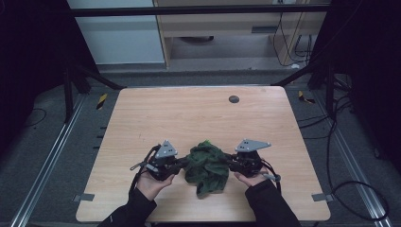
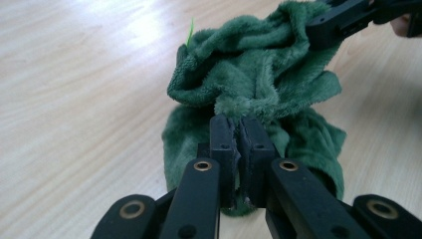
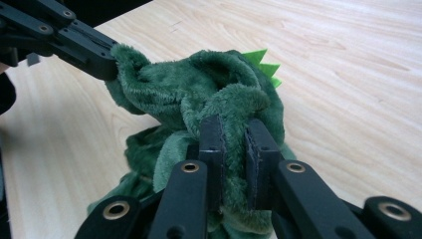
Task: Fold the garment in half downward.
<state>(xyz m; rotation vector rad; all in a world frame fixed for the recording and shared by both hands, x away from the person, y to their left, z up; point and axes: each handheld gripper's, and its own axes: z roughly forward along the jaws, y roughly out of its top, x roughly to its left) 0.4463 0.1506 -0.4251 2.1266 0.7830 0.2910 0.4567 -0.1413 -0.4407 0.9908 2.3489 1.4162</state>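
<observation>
A: Status on the grippers?

B: Left gripper [image 1: 177, 163] is clamped on the green plush cloth [image 1: 206, 166], jaws pinched nearly together on a fold at the cloth's 9 o'clock edge. Left gripper view confirms it: a tuft of pile squeezed between the two black jaws.

A: Right one?

B: Right gripper [image 1: 231, 162] also gripping the cloth, at its 3 o'clock edge. In the right gripper view a thick roll of fabric sits between the jaws, so they're held a bit further apart than the left pair.

A: Where's the cloth on the table?

B: Wooden table [image 1: 198, 113], near edge, about 6 o'clock from the table centre, bunched between the two grippers. Lower part drapes onto the tabletop toward the person.

A: Anything else on it?

B: Bright green felt spikes [image 3: 263, 63] on the cloth's far side in the right gripper view. Small dark round disc [image 1: 233, 99] on the table at roughly 12 o'clock, well apart from the cloth.

A: Hands?

B: Left hand [image 1: 152, 182] and right hand [image 1: 250, 179] under each gripper, dark sleeves.
</observation>
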